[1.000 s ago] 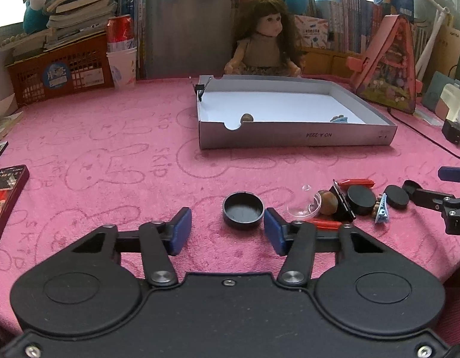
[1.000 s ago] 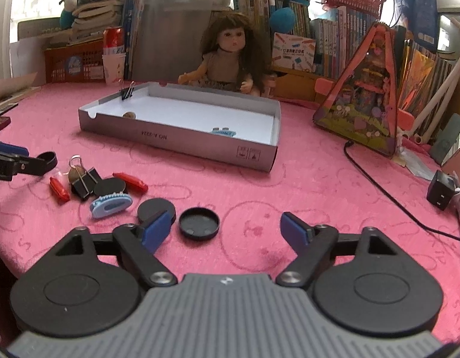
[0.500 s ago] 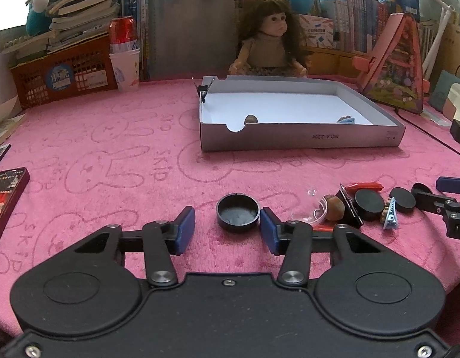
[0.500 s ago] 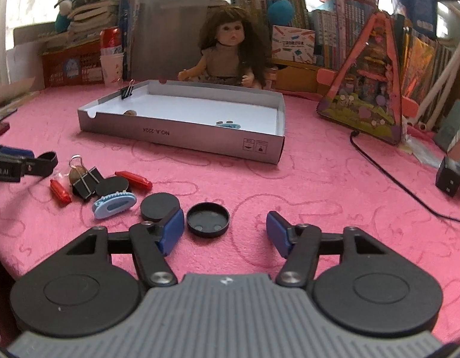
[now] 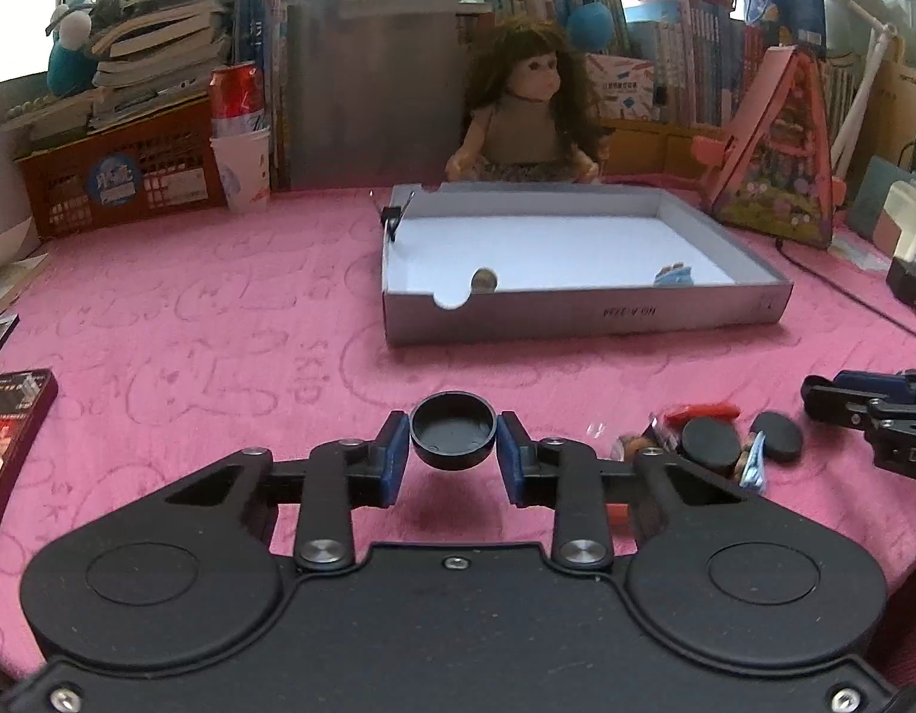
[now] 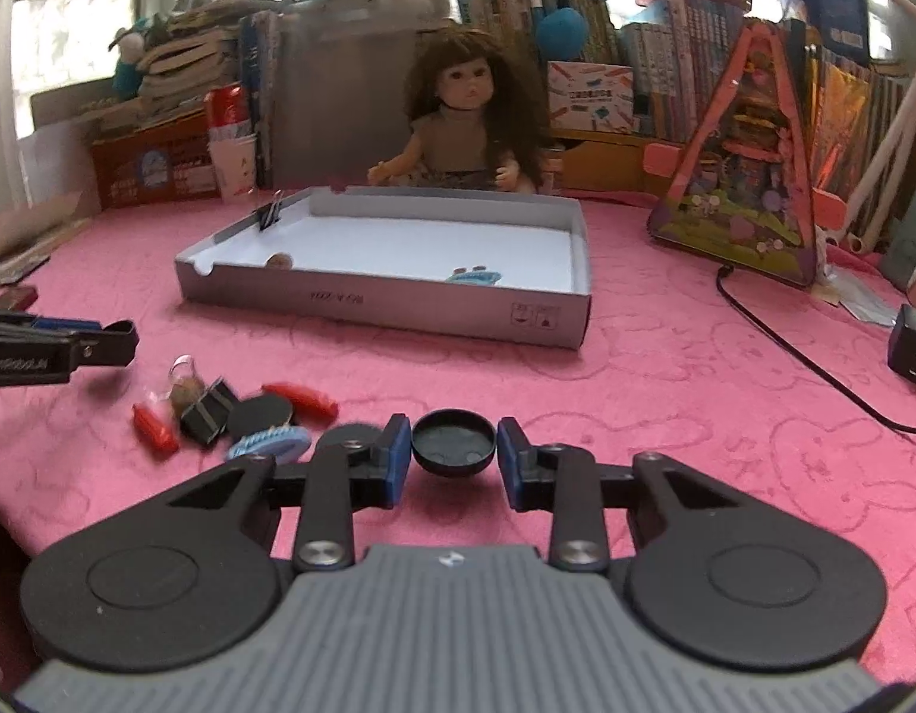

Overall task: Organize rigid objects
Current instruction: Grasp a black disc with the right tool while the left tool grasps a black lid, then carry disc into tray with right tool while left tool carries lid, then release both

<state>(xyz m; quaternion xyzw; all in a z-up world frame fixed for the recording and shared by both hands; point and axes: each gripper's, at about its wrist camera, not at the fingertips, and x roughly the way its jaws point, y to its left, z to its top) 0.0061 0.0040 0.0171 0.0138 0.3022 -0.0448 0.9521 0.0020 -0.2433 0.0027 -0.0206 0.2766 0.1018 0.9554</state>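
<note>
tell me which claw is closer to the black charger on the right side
Right. The right claw sits left of the charger; the left claw is farther left, beyond the pile of small things.

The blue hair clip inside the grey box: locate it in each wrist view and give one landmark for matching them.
Left wrist view: the blue hair clip lies in the box's near right corner, behind the front wall.
Right wrist view: the blue hair clip lies right of centre, just behind the front wall.
Shared landmark: the doll sitting behind the grey box.
</note>
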